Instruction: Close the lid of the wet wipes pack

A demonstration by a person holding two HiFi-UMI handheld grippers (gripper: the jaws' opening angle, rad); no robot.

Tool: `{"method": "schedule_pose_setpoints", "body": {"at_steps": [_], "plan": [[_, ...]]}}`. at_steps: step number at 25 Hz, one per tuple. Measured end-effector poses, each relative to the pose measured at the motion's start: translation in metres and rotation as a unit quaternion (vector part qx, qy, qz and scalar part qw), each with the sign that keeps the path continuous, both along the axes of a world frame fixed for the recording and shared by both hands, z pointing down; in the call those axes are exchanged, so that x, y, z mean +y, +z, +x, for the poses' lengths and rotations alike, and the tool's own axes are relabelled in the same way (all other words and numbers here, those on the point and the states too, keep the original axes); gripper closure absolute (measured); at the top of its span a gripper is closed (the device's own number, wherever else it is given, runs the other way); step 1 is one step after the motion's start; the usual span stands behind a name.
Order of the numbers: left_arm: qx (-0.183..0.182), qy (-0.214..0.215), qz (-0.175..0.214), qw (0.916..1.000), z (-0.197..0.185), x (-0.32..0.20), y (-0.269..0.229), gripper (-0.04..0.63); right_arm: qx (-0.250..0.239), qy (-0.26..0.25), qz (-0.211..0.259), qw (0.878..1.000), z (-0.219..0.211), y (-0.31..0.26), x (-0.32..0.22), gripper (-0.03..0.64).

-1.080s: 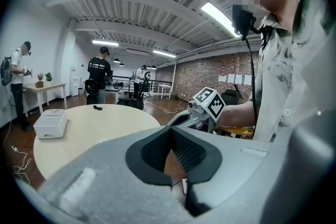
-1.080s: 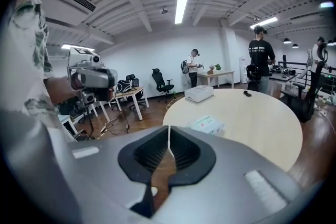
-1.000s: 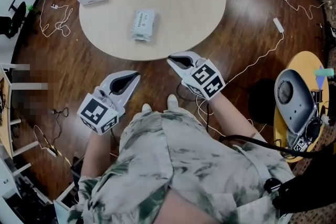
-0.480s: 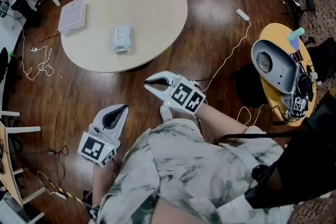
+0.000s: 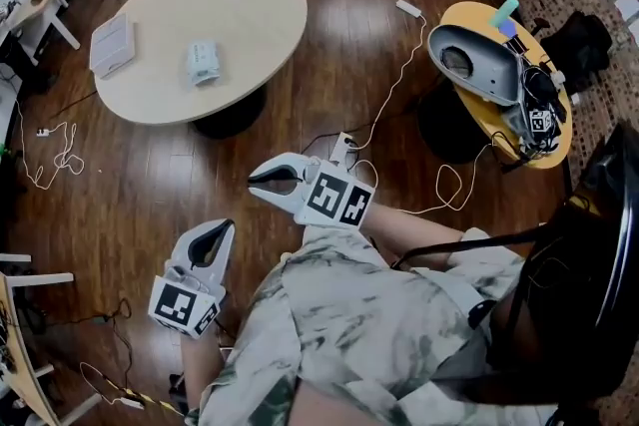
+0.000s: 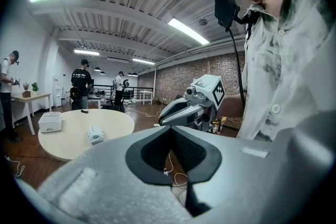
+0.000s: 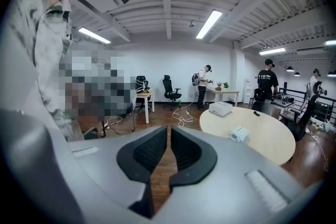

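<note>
The wet wipes pack (image 5: 203,62) lies on the round beige table (image 5: 250,25), far off at the upper left of the head view. It also shows small in the left gripper view (image 6: 95,135) and the right gripper view (image 7: 239,134). Whether its lid stands up I cannot tell at this distance. Both grippers hang over the wooden floor, well short of the table. My left gripper (image 5: 224,228) is shut and empty (image 6: 169,128). My right gripper (image 5: 255,184) is opening; a narrow gap shows between its pads (image 7: 169,129) and nothing is in it.
A white box (image 5: 112,43) sits on the table's left part. A small round side table (image 5: 519,125) at the right carries a grey device (image 5: 474,63). Cables (image 5: 394,90) trail across the floor. A black chair (image 5: 599,214) is at my right. People stand at the room's far side (image 7: 268,84).
The table and the pack have slid up and left and grown smaller as I backed away. Both grippers came back with me, and the right one's jaws have parted a little.
</note>
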State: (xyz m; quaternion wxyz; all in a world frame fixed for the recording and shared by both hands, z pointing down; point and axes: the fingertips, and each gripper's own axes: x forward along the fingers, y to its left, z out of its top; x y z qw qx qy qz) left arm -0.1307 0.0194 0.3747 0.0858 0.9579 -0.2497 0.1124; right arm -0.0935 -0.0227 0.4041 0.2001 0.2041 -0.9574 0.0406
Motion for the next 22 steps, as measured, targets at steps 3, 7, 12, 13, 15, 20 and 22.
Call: {"method": "schedule_pose_setpoints", "body": {"at_steps": [3,7,12,13,15,20,22], "plan": [[0.006,0.004,-0.009,0.9999,-0.002,0.023,-0.001,0.594,0.009,0.000,0.003,1.000,-0.002,-0.003,0.030,0.588],[0.014,0.000,-0.004,0.9999,0.007,0.050,-0.009,0.595,0.010,0.005,0.005,1.000,0.007,-0.008,0.062,0.588],[0.009,0.007,0.002,0.9999,0.025,0.086,-0.010,0.595,0.006,0.003,0.013,1.000,0.023,-0.014,0.102,0.588],[0.007,0.008,0.003,0.9999,0.032,0.092,-0.011,0.595,0.006,0.003,0.014,1.000,0.030,-0.015,0.110,0.588],[0.007,0.009,0.004,0.9999,0.048,0.104,-0.013,0.595,0.008,0.005,0.016,1.000,0.046,-0.015,0.127,0.588],[0.005,0.018,0.004,0.9998,0.098,0.151,-0.017,0.595,0.016,0.007,0.015,1.000,0.092,-0.018,0.178,0.589],[0.003,0.017,-0.003,0.9998,0.117,0.173,-0.019,0.595,0.018,0.004,0.012,1.000,0.108,-0.016,0.200,0.589]]}}
